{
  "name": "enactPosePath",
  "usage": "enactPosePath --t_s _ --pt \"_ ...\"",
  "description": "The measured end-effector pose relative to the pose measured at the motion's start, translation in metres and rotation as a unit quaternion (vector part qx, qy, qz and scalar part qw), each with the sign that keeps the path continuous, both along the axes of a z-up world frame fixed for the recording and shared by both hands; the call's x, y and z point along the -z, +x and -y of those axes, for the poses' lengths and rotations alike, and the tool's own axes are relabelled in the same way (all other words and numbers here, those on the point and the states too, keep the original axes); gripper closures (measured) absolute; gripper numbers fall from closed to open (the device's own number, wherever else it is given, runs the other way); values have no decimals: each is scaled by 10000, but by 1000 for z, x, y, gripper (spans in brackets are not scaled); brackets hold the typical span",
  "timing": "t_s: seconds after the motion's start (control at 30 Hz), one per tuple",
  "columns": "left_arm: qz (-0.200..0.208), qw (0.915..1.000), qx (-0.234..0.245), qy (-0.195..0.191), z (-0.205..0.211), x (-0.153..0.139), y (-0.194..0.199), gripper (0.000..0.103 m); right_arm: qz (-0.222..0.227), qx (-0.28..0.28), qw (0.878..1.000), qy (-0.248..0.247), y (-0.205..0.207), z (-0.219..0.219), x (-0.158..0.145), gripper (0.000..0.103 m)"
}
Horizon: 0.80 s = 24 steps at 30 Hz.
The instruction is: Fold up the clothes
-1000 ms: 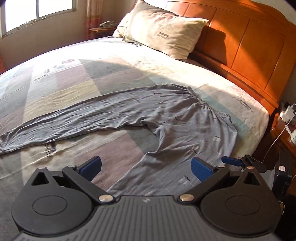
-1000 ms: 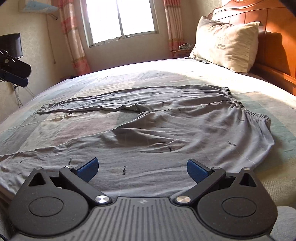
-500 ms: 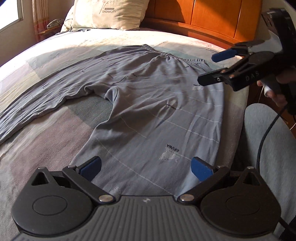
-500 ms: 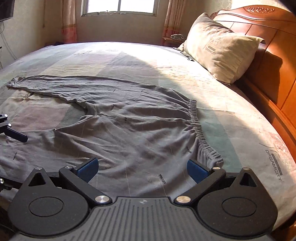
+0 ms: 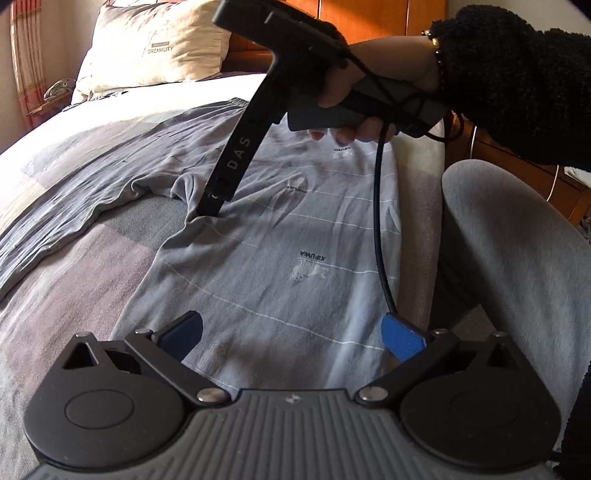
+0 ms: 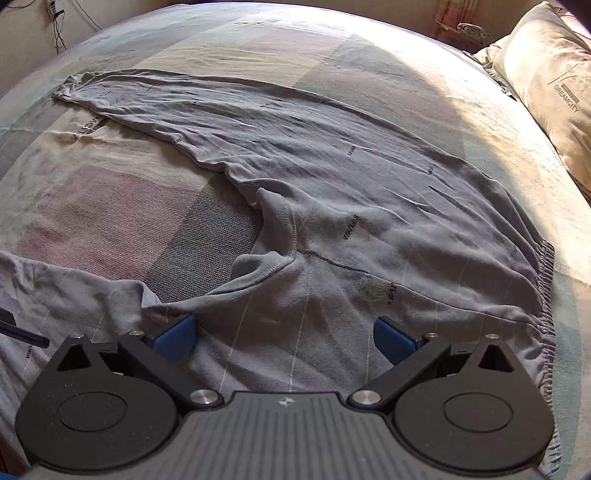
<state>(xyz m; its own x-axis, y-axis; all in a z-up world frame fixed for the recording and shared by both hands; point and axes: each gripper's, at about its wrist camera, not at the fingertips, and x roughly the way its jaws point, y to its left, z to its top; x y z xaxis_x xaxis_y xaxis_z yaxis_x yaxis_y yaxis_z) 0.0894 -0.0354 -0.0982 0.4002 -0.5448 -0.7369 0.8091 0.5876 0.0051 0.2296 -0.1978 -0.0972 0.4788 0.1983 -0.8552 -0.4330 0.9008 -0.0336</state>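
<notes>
Grey pyjama trousers (image 5: 295, 229) lie spread flat on the bed, one leg running far left, the other toward me. My left gripper (image 5: 291, 332) hovers open just above the near leg, nothing between its pads. A hand (image 5: 391, 62) holds my right gripper (image 5: 210, 208) steeply tip-down, touching the fabric at the crotch. In the right wrist view the right gripper (image 6: 284, 332) is open, its blue pads resting on the trousers (image 6: 369, 177) just below the crotch seam (image 6: 273, 262). The elastic waistband (image 6: 546, 280) lies at the right.
A patchwork bedsheet (image 5: 74, 277) covers the bed. A pillow (image 5: 155, 48) leans against the wooden headboard (image 5: 369, 14). The person's grey-clad leg (image 5: 509, 258) presses against the bed's right side. A black cable (image 5: 378, 221) hangs from the right gripper.
The right gripper has swung in from the right and come down tip-first onto the trousers' crotch. The left gripper has closed in on the near trouser leg. Both stayed open.
</notes>
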Motion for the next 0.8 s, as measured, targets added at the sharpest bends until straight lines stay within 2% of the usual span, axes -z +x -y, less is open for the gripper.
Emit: enactPosePath --t_s 0.27,0.57,0.63,0.7,0.8 --pt "-252 9983 -233 -475 -16 -4 8 1 103 480 9978 454 16 15 -8 0" --pt "-225 9980 -274 -528 -14 -4 6 1 -159 900 9958 91 -26 54 4 0" --pt "-238 9978 -341 -519 -16 -5 8 1 -153 1022 9946 45 -23 55 15 0" --pt "-284 9972 -432 -537 -18 -4 11 1 -49 1214 9922 270 -18 58 18 0" --pt "-380 9957 -547 -647 -22 -4 16 1 27 1395 9897 331 -9 59 17 0"
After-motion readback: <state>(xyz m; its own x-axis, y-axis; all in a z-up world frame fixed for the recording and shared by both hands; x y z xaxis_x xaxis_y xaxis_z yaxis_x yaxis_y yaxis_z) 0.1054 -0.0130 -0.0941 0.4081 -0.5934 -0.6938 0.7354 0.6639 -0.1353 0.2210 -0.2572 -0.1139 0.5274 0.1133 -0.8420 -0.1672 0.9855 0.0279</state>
